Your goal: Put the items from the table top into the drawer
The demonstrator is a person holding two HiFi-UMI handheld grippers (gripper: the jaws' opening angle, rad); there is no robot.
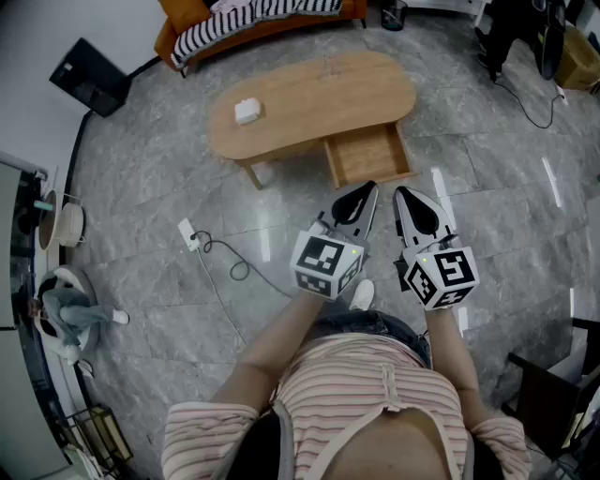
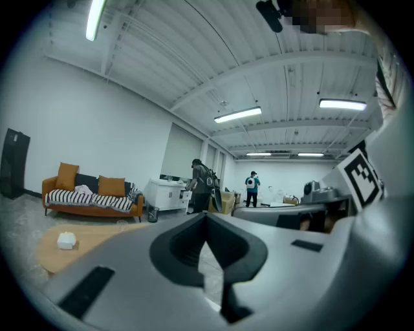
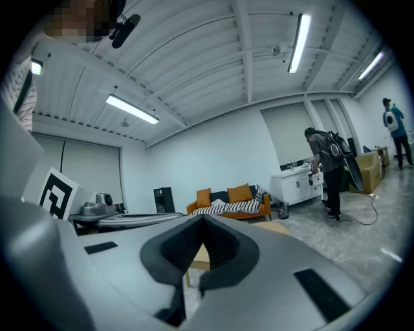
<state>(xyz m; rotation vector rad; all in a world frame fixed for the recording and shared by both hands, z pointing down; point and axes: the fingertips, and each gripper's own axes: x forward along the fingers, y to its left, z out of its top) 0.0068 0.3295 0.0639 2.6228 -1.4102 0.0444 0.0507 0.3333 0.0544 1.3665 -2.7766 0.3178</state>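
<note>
A small white box [image 1: 247, 112] lies on the left part of the oval wooden table [image 1: 328, 94]; the left gripper view shows the white box [image 2: 66, 241] on the table top [image 2: 97, 240] too. The table's drawer [image 1: 367, 155] stands pulled out toward me, and nothing shows inside it. Both grippers are held side by side in front of my body, short of the table. My left gripper [image 1: 365, 190] is shut and holds nothing. My right gripper [image 1: 405, 194] is also shut with nothing in it.
An orange sofa [image 1: 253, 21] with a striped blanket stands behind the table. A white power strip [image 1: 190, 235] and its cable lie on the grey floor to the left. People stand near a white cabinet [image 2: 167, 194] in the background. A dark chair [image 1: 553, 394] is at my right.
</note>
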